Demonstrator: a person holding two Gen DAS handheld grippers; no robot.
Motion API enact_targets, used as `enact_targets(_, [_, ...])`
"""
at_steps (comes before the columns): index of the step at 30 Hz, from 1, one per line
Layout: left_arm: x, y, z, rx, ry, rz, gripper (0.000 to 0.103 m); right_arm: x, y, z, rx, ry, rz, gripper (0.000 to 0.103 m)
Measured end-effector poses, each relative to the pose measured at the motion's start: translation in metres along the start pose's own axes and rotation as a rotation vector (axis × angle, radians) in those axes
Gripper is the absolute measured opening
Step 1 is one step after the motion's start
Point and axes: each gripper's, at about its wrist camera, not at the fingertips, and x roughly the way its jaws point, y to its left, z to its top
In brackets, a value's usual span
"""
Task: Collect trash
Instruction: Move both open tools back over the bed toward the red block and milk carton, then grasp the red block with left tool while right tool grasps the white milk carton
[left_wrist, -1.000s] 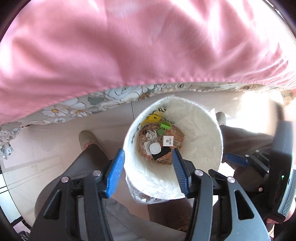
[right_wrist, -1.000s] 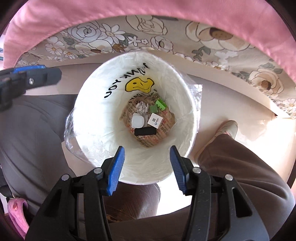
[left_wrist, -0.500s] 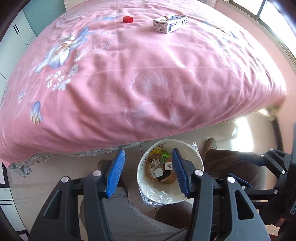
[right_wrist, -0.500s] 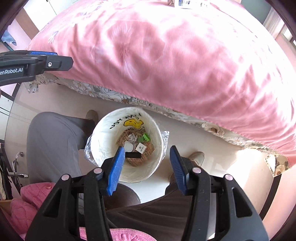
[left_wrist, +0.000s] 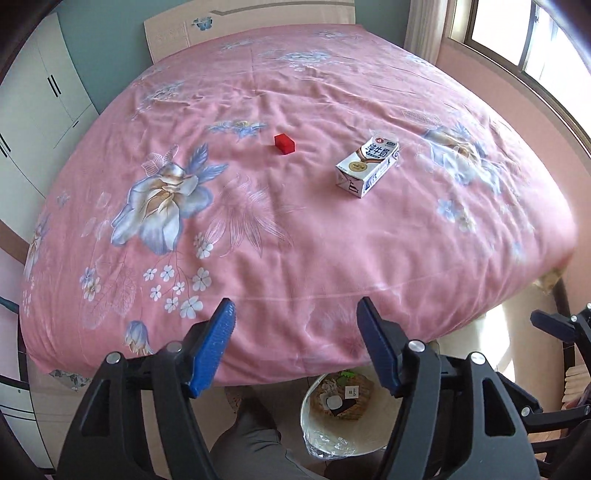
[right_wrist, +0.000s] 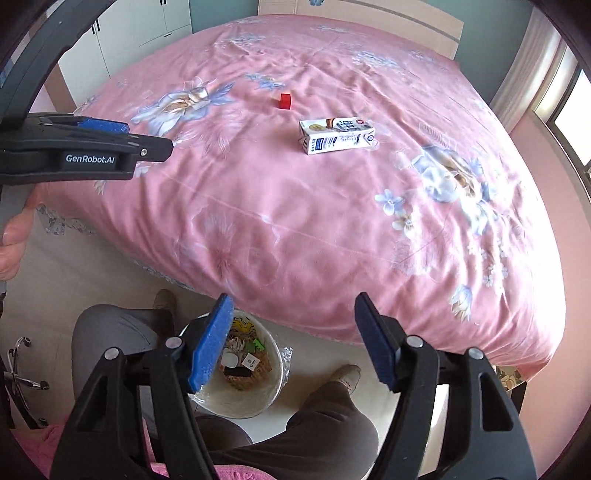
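Observation:
A white milk carton (left_wrist: 367, 166) lies on its side on the pink floral bedspread (left_wrist: 258, 221); it also shows in the right wrist view (right_wrist: 336, 135). A small red block (left_wrist: 284, 143) lies left of it, also in the right wrist view (right_wrist: 284, 101). A white trash bin (left_wrist: 343, 424) holding several scraps stands on the floor at the bed's foot, between the person's legs; it shows in the right wrist view too (right_wrist: 243, 395). My left gripper (left_wrist: 295, 325) is open and empty above the bed's edge. My right gripper (right_wrist: 293, 317) is open and empty.
White wardrobes (left_wrist: 33, 110) stand at the left wall, a window (left_wrist: 524, 40) at the right. The headboard (left_wrist: 251, 29) is at the far end. The person's legs (right_wrist: 325, 417) and shoes flank the bin. A chair base (right_wrist: 22, 373) is at lower left.
Both grippers have risen and tilted up from looking down into the bin. The bed top with the carton and red block has come into view. Both stay open.

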Motion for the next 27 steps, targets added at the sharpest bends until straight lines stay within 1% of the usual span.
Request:
enact_targets(6, [0.01,0.015,0.054,-0.077,-0.017,-0.017,0.075,0.0,-0.015,0.052,0.047,-0.019,0.006,0.072])
enact_targets(10, [0.027,0.022,0.089,-0.116,-0.024,0.001,0.079,0.011,-0.034,0.091,0.139,-0.017,0.026,0.072])
enact_targets(13, [0.045,0.025,0.114,-0.141,-0.017,0.017,0.079,0.026,-0.049,0.121,0.227,-0.01,0.035,0.072])
enact_targets(15, [0.059,0.028,0.13,-0.157,-0.01,0.024,0.079,0.041,-0.06,0.142,0.278,-0.006,0.01,0.075])
enact_targets(19, [0.091,0.031,0.156,-0.191,0.014,0.019,0.079,0.076,-0.076,0.176,0.349,0.026,-0.046,0.075])
enact_targets(25, [0.145,0.035,0.18,-0.23,0.056,0.025,0.08,0.131,-0.101,0.213,0.496,0.076,-0.064,0.075])
enact_targets(27, [0.163,0.037,0.187,-0.241,0.069,0.012,0.08,0.151,-0.11,0.221,0.545,0.098,-0.078,0.075])
